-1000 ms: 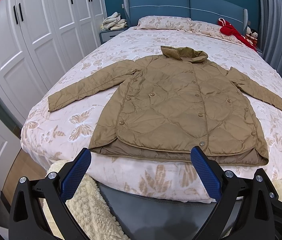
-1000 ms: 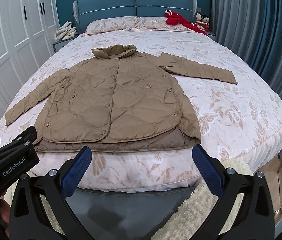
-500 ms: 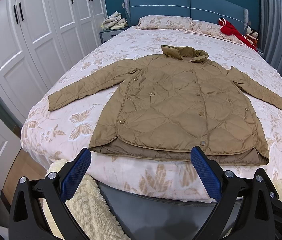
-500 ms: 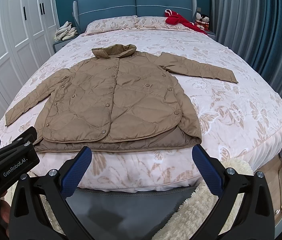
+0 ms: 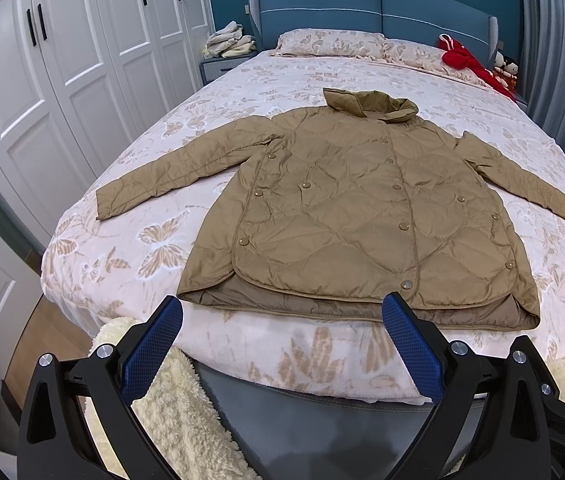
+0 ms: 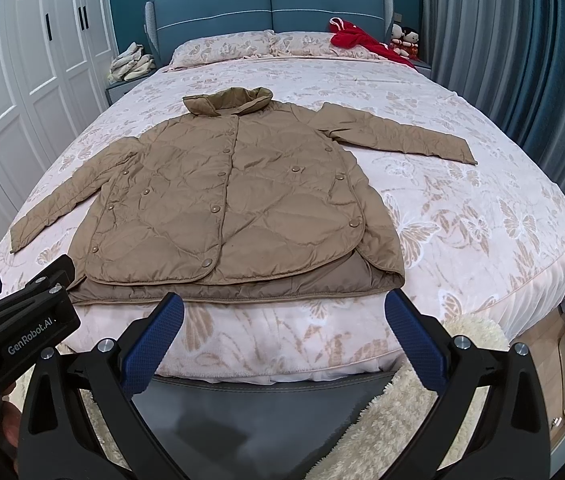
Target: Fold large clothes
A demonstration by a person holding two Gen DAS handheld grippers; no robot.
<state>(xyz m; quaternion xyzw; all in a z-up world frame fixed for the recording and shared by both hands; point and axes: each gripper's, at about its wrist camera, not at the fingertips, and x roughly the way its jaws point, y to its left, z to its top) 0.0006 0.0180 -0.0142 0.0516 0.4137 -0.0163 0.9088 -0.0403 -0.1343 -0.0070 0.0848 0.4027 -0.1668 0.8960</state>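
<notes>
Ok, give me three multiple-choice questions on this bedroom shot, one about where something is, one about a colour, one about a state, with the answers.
1. Where does the jacket lie?
A. on the bed, hem near the foot
B. on the floor
C. hung on the wardrobe

2. What colour is the garment by the pillows?
A. green
B. red
C. black

3. How are the jacket's sleeves?
A. folded across the front
B. tucked underneath
C. spread out to the sides

Answers:
1 A, the jacket lies flat on the bed, hem towards the foot.
2 B, the garment at the headboard end is bright red.
3 C, both sleeves lie out on the bedding, away from the body.
</notes>
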